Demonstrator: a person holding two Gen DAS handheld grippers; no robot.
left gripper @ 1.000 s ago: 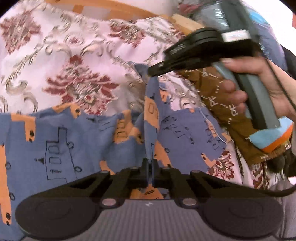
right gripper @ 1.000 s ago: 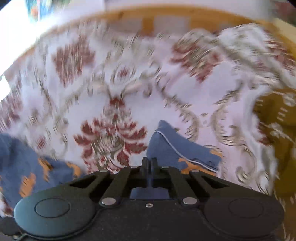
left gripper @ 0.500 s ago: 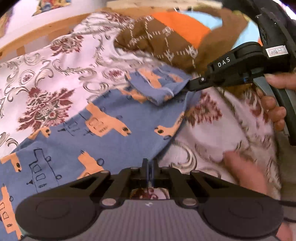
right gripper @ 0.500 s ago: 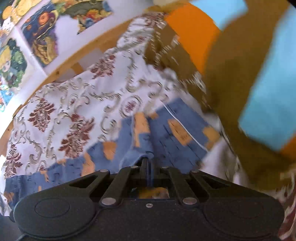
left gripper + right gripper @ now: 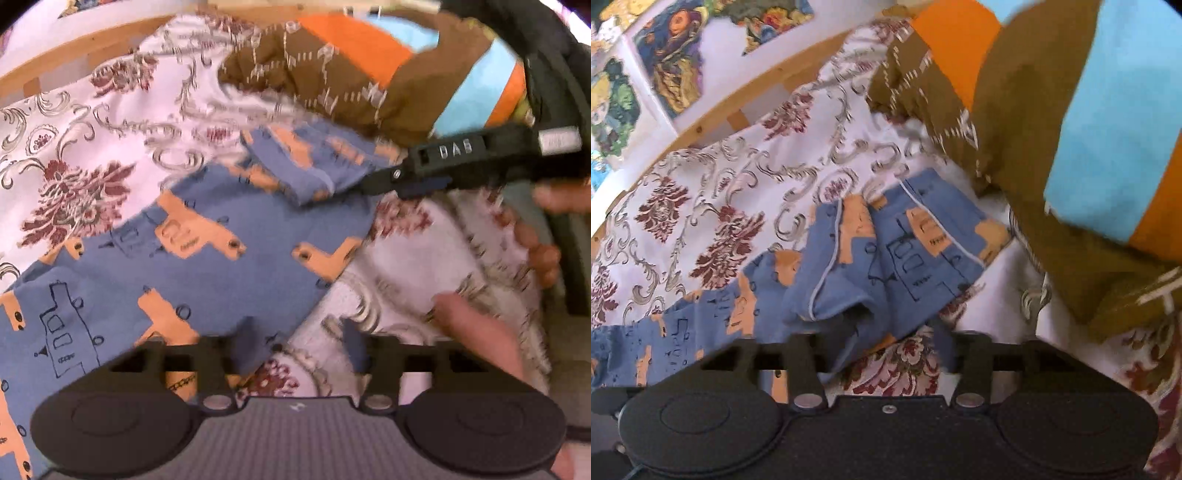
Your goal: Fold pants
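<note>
The blue pants [image 5: 207,266] with orange train prints lie on a white floral bedspread [image 5: 74,140]. In the left wrist view my left gripper [image 5: 293,354] is open, its fingers [image 5: 214,354] at the pants' near edge with cloth between them. The right gripper [image 5: 373,182] comes in from the right, its tip at the folded-over leg end [image 5: 306,166]. In the right wrist view my right gripper [image 5: 884,354] is open over the crumpled leg end [image 5: 886,258], which rests loose on the bedspread [image 5: 701,192].
A brown, orange and light blue cushion [image 5: 369,74] [image 5: 1052,129] lies just beyond the pants. A wooden bed rail [image 5: 74,44] [image 5: 757,88] runs along the far side, with pictures on the wall [image 5: 672,55] behind. A bare hand [image 5: 480,332] rests beside my left gripper.
Both grippers were shut on the pants and are now open. The leg end has dropped onto the bedspread near the cushion.
</note>
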